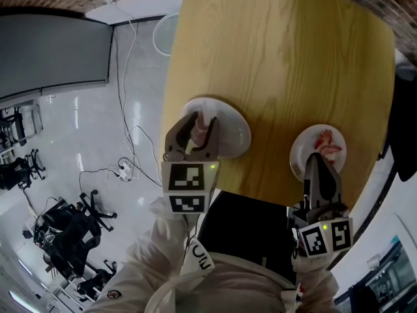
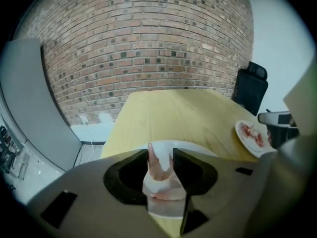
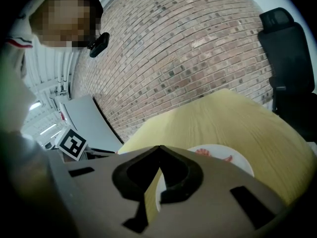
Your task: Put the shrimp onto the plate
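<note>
A pink shrimp [image 1: 201, 119] [image 2: 159, 171] stands tail up between the jaws of my left gripper [image 1: 199, 129] [image 2: 161, 155], which is shut on it. It hangs over the near-left part of an otherwise bare white plate [image 1: 238, 132] [image 2: 192, 147] on the wooden table [image 1: 280, 57]. A second white plate [image 1: 300, 152] [image 3: 240, 163] at the right holds more red-and-white shrimps [image 1: 328, 143] [image 3: 218, 157]. My right gripper [image 1: 316, 157] [image 3: 159, 149] is shut and holds nothing, with its tips over that plate's near edge.
The table's near edge runs just below both plates, close to the person's body. A black office chair [image 2: 250, 86] [image 3: 287, 48] stands at the table's right. Cables and a power strip [image 1: 125, 169] lie on the glossy floor at the left, with more chairs [image 1: 65, 230] beyond.
</note>
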`<state>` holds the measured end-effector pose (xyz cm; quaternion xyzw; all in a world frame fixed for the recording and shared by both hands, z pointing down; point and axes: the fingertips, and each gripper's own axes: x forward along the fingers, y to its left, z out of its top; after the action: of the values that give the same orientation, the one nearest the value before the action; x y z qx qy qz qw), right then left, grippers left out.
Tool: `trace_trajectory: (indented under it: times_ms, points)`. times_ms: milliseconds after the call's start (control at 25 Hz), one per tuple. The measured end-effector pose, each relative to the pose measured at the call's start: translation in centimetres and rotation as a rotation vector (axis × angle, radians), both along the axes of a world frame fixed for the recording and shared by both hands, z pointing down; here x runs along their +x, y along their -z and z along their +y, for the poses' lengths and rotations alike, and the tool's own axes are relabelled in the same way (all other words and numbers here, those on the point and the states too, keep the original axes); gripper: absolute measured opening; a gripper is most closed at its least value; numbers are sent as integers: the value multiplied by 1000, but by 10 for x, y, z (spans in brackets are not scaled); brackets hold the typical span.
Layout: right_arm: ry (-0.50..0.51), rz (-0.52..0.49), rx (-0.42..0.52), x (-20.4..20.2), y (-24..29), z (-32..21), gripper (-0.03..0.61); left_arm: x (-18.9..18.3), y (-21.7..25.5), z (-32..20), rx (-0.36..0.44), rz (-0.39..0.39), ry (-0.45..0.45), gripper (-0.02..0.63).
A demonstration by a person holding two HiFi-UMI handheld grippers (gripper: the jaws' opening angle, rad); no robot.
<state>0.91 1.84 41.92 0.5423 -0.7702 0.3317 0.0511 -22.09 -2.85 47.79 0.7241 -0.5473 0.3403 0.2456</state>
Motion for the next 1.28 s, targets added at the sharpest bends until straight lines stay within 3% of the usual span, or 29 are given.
trace_trajectory:
  times_ms: [400, 880, 1280]
  points:
    - [-94, -1, 17, 41, 8, 18, 25, 53, 12, -1, 25, 10, -108, 164]
    - [-203, -9, 28, 102, 15, 44, 25, 162, 20, 24, 4, 85, -285, 164]
    - [-264, -17, 16, 149, 7, 61, 25, 221, 12, 37, -10, 70, -387, 164]
